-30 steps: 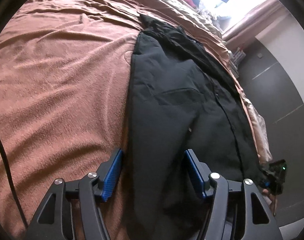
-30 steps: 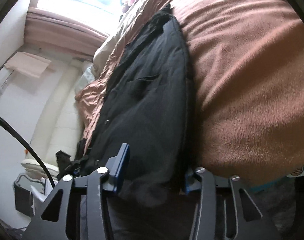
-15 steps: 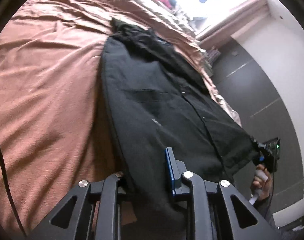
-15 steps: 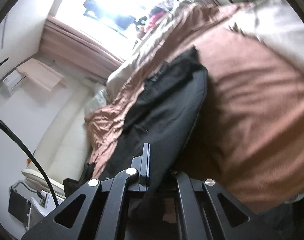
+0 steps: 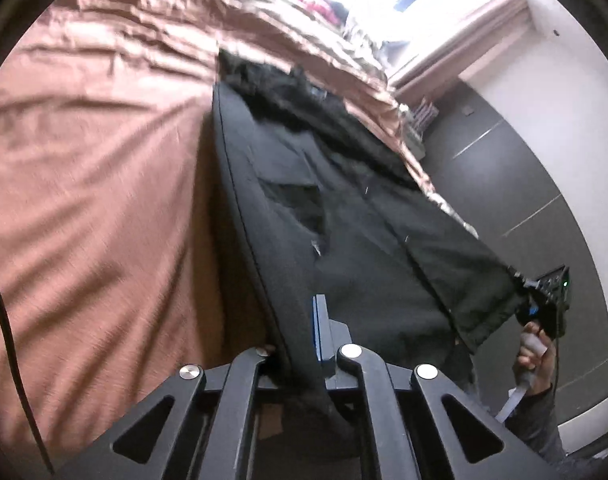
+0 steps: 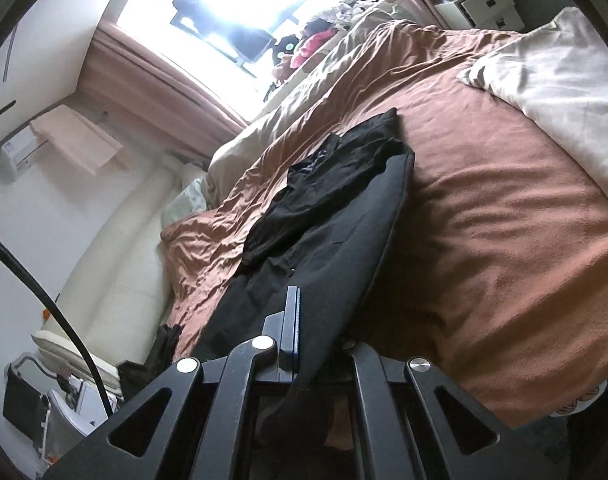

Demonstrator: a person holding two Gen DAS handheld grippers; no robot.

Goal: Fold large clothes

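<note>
The black coat point(image 5: 343, 216) is spread lengthwise near the foot edge of the bed point(image 5: 84, 184), its collar end lying on the brown cover. The hem is pinched at both corners: the left tongs point(image 5: 300, 340) are closed tight on one, the right tongs point(image 6: 315, 336) on the other. The lifting step of a fold is judged to be in hand. Next, the hem would need to be carried level toward the collar, with both corners kept even.
</note>
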